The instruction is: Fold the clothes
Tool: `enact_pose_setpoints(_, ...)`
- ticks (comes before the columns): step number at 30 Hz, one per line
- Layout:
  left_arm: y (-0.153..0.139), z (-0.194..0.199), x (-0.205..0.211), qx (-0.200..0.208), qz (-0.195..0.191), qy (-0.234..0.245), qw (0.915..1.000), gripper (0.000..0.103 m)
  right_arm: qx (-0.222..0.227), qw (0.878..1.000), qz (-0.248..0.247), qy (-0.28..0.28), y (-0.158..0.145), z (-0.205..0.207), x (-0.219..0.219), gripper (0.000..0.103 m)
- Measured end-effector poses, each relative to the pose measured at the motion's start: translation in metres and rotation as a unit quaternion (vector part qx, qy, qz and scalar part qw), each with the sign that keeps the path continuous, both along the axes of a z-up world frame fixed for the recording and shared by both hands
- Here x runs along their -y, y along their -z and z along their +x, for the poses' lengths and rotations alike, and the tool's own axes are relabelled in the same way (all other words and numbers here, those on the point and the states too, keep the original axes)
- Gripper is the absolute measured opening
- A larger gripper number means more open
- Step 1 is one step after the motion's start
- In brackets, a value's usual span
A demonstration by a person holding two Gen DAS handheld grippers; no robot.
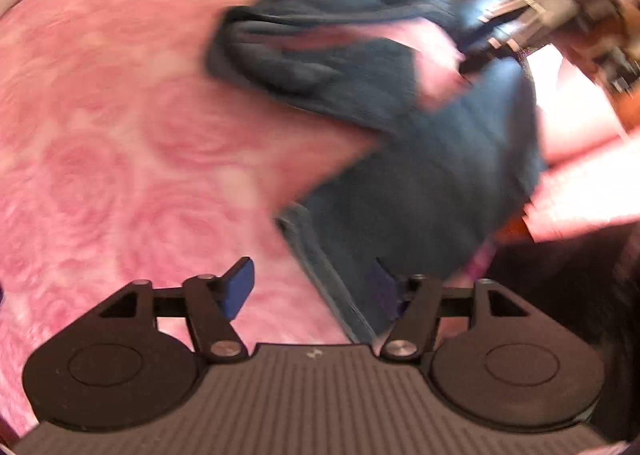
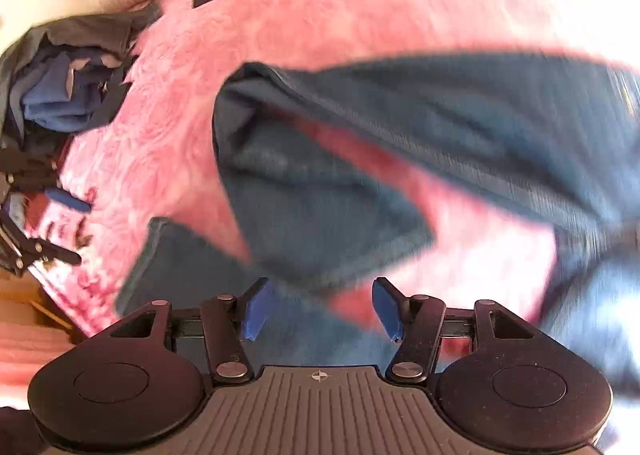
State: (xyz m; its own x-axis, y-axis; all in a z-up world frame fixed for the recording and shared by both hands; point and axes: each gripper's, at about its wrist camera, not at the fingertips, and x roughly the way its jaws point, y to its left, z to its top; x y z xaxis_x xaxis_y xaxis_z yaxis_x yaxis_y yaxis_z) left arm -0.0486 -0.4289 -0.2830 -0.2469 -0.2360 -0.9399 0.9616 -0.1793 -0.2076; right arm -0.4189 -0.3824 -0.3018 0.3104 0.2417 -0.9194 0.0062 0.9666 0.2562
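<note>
Your left gripper (image 1: 312, 287) and right gripper (image 2: 320, 307) both hang with jaws apart, holding nothing; the dark teal garment (image 2: 320, 195) lies rumpled on the pink blanket (image 2: 360, 7) beneath them; a clothes pile (image 2: 68, 87) sits apart, far left.

Teal garment (image 1: 420, 159), pink rose-patterned blanket (image 1: 120, 135)

A bed under a fluffy pink blanket (image 2: 328, 11) with a swirled rose pattern carries a dark teal garment (image 2: 320, 207), which lies rumpled across the blanket's middle, one edge turned over so pink shows through a gap. At the blanket's far left edge sits a heap of blue and grey clothes (image 2: 68, 95). Both views are motion-blurred.
</note>
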Motion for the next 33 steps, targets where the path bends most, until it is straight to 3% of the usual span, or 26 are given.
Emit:
enact_pose_setpoints(3,0.022,0.016,0.028,-0.011,-0.016,-0.075,0.9970,0.062,0.025,0.996,-0.056,-0.068,0.011,0.033,-0.011,0.059)
enact_pose_setpoints(6,0.049,0.022,0.064,-0.039,-0.023,-0.131,0.9904,0.061,0.038,0.984,-0.106,-0.139,0.028,0.057,-0.013,0.059)
enact_pose_setpoints(10,0.074,0.025,0.097,-0.076,-0.025,-0.186,0.9793,0.051,0.036,0.976,-0.129,-0.172,0.051,0.074,0.007,0.059)
enact_pose_setpoints(12,0.084,0.031,0.108,-0.111,-0.010,-0.217,0.9699,0.047,0.032,0.974,-0.141,-0.175,0.059,0.081,0.018,0.059)
enact_pose_setpoints(14,0.089,0.034,0.111,-0.129,0.007,-0.235,0.9634,0.035,0.023,0.971,-0.158,-0.179,0.068,0.086,0.028,0.059)
enact_pose_setpoints(15,0.092,0.033,0.110,-0.129,0.013,-0.237,0.9628,0.013,0.020,0.969,-0.165,-0.184,0.074,0.088,0.031,0.059)
enact_pose_setpoints(16,0.093,0.031,0.110,-0.129,0.019,-0.236,0.9630,0.004,0.016,0.967,-0.169,-0.189,0.080,0.090,0.033,0.059)
enact_pose_setpoints(17,0.090,0.029,0.110,-0.124,0.018,-0.233,0.9645,0.004,0.010,0.967,-0.167,-0.191,0.085,0.093,0.036,0.059)
enact_pose_setpoints(20,0.058,0.030,0.109,-0.073,-0.026,-0.200,0.9768,0.002,-0.004,0.969,-0.160,-0.187,0.093,0.102,0.043,0.059)
enact_pose_setpoints(22,0.024,0.043,0.107,-0.029,-0.064,-0.189,0.9795,0.001,-0.001,0.969,-0.158,-0.189,0.090,0.104,0.044,0.059)
enact_pose_setpoints(25,-0.033,0.057,0.096,0.078,-0.132,-0.120,0.9809,0.003,0.028,0.970,-0.155,-0.185,0.070,0.107,0.041,0.059)
enact_pose_setpoints(27,-0.070,0.055,0.092,0.150,-0.173,-0.046,0.9724,0.003,0.052,0.972,-0.145,-0.177,0.053,0.111,0.040,0.059)
enact_pose_setpoints(29,-0.090,0.034,0.081,0.208,-0.188,0.032,0.9592,0.002,0.072,0.973,-0.136,-0.173,0.036,0.114,0.036,0.059)
enact_pose_setpoints(31,-0.086,0.006,0.063,0.253,-0.183,0.097,0.9451,0.002,0.078,0.972,-0.130,-0.178,0.026,0.115,0.032,0.059)
enact_pose_setpoints(33,-0.063,-0.013,0.042,0.276,-0.155,0.129,0.9398,0.002,0.071,0.973,-0.120,-0.182,0.027,0.112,0.028,0.059)
